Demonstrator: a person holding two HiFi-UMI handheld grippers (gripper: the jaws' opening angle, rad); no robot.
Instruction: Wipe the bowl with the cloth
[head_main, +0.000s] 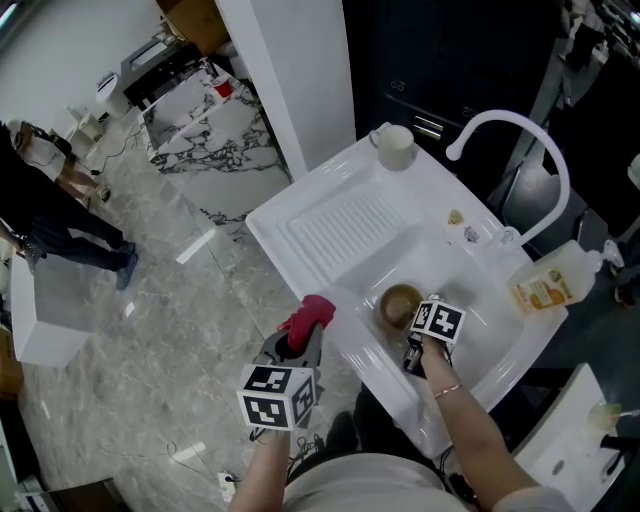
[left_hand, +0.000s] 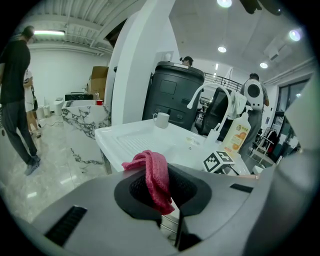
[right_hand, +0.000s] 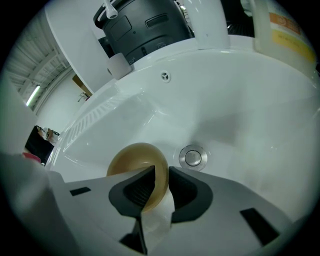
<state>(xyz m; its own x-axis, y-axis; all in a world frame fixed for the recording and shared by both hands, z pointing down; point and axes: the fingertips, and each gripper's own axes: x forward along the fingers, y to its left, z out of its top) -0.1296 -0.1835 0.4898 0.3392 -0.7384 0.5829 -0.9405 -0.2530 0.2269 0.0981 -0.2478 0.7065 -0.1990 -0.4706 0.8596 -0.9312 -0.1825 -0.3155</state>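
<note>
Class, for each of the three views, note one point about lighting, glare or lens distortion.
Head view: evenly lit, but the white sink nearly washes out. Left gripper view: fisheye with black corners, ceiling lamps flare, the red cloth is sharp. Right gripper view: strong fisheye bends the sink's rim; the bowl is clear.

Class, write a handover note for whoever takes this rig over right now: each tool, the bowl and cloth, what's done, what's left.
Left tool: shut on the red cloth, held outside the sink.
Right tool: jaws apart, astride the rim of the bowl, which sits in the basin by the drain.
Done: cloth in hand, bowl reached.
Left: grip the bowl, bring cloth over, wipe it.
</note>
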